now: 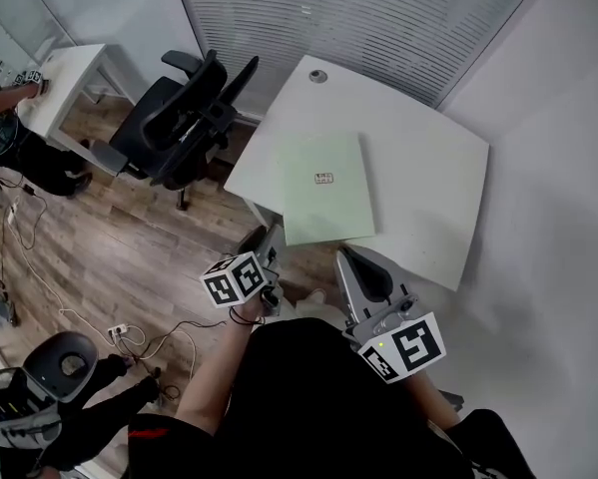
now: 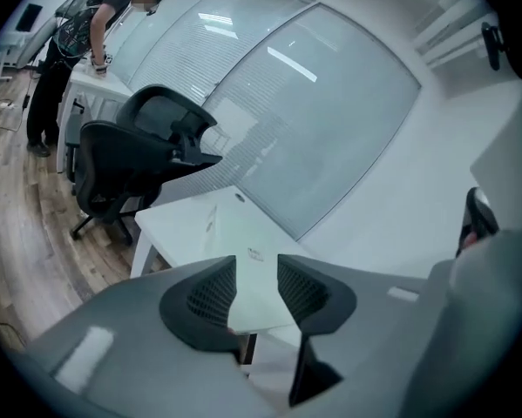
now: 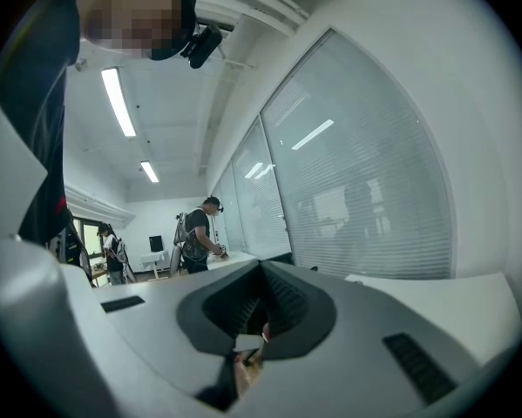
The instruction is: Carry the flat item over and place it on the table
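Note:
The flat item [image 1: 325, 188] is a pale green sheet with a small label. It lies on the white table [image 1: 428, 168], and its near edge reaches past the table's front edge. My left gripper [image 1: 269, 239] sits just short of the sheet's near left corner. In the left gripper view, the left gripper [image 2: 256, 287] has its jaws partly apart; the flat item [image 2: 254, 259] shows through the gap beyond them, untouched by the pads. My right gripper [image 1: 350, 263] hangs below the table's front edge. The right gripper [image 3: 261, 307] points up toward the blinds, its pads together with nothing between them.
A black office chair [image 1: 184, 118] stands left of the table. Farther left, a person leans over another white desk [image 1: 64, 78]. Cables and a power strip [image 1: 119, 332] lie on the wood floor. A white wall runs along the right; window blinds back the table.

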The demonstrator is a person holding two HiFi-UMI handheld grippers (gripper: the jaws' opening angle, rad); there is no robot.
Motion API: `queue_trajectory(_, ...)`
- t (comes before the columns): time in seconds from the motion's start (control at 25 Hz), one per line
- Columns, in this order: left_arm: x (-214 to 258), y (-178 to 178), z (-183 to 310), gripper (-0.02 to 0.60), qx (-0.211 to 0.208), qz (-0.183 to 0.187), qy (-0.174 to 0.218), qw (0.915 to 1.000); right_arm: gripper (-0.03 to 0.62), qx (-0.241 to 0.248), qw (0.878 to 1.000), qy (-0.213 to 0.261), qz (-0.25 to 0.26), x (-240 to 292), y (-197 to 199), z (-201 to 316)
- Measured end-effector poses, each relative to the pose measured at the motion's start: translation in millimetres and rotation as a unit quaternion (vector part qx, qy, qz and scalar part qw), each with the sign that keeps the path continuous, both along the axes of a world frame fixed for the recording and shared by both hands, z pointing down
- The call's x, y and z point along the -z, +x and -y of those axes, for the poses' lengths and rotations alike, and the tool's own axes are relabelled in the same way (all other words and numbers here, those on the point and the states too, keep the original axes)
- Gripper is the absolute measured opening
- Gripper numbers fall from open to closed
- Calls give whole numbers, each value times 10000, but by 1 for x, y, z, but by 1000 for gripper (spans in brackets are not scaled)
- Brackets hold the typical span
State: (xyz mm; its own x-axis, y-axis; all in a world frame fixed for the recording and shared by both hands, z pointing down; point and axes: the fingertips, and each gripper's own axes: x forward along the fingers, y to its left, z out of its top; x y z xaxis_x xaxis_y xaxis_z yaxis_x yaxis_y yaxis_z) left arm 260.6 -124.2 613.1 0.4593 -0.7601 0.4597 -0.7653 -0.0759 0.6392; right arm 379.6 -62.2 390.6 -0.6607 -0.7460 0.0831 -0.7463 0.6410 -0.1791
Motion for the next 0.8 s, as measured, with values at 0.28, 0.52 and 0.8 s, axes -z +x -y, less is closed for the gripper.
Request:
queue_trajectory(0.28, 101, 12, -9, 6, -229, -431, 1081, 9929, 0, -124, 9997, 92, 189, 12, 16, 4)
queue_trajectory(0.52, 186, 26, -29, 5, -638, -219, 2185, 9735, 0, -127, 9991, 299, 289, 32, 20, 5)
queue_trajectory(0.8, 239, 53, -46, 5, -1010, -316, 2820, 9536, 0, -44, 9987, 339, 372, 48, 17, 4)
